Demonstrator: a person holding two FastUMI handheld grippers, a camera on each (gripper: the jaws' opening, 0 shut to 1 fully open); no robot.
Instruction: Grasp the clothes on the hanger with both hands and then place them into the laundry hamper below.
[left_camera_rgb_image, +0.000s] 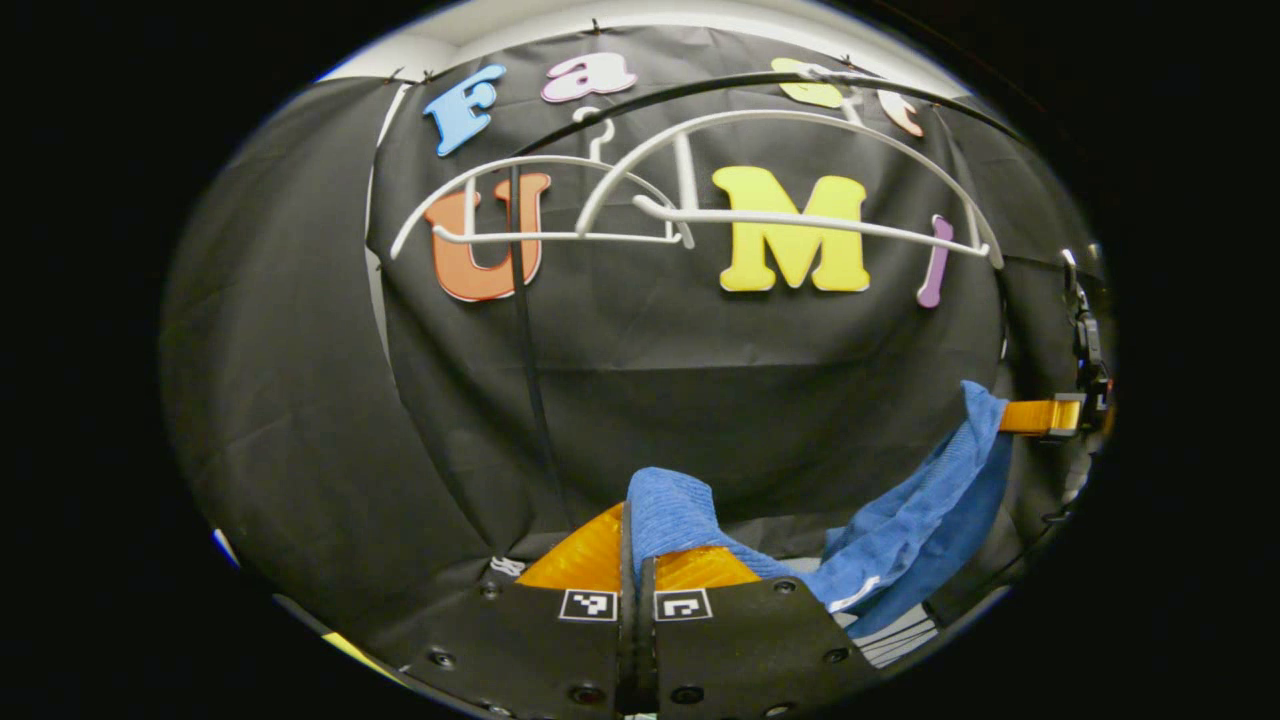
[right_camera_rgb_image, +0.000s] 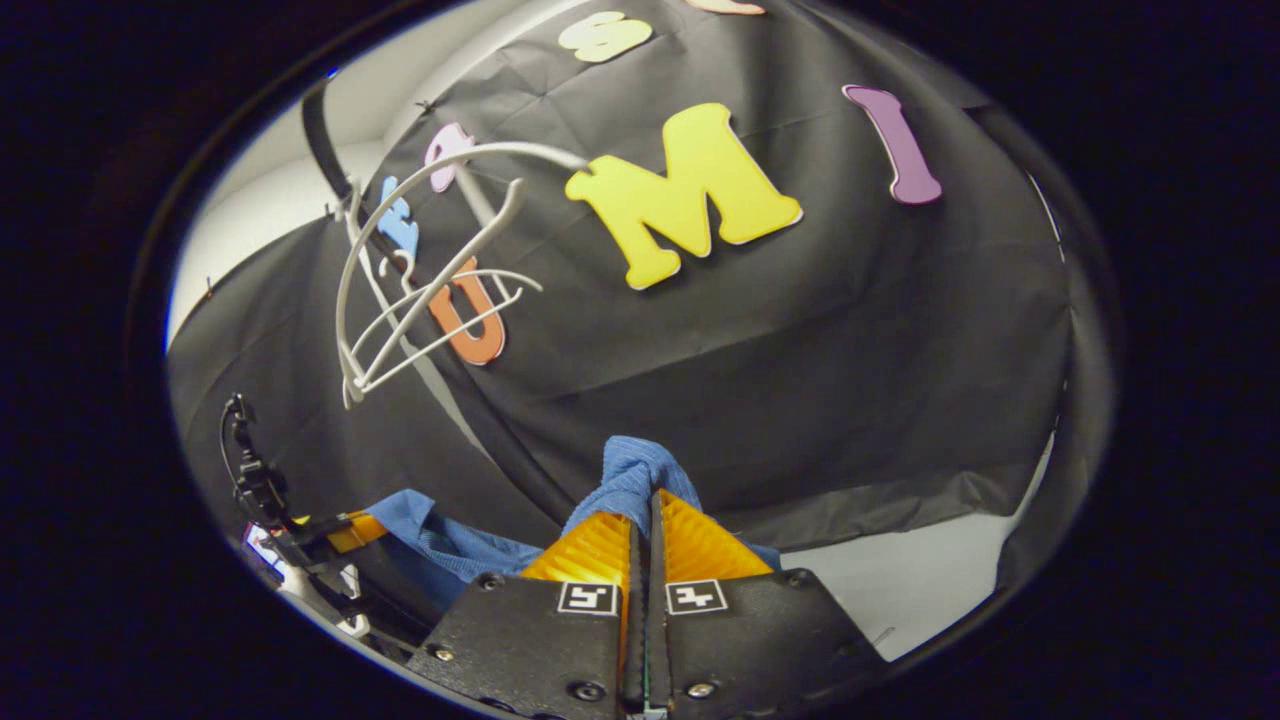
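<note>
Blue cloth off the hangers, pinched in both my claws, hamper yet to come.

The blue cloth (left_camera_rgb_image: 900, 540) hangs well below the bare white hangers (left_camera_rgb_image: 700, 200), so I judge the grasp done and the drop into the hamper left. My left claw (left_camera_rgb_image: 640, 560) is pressed together on one bunched end, my right claw (right_camera_rgb_image: 645, 520) on the other. The left gripper view shows the cloth stretched toward my right claw; the right gripper view shows pale floor below the hangers.
</note>
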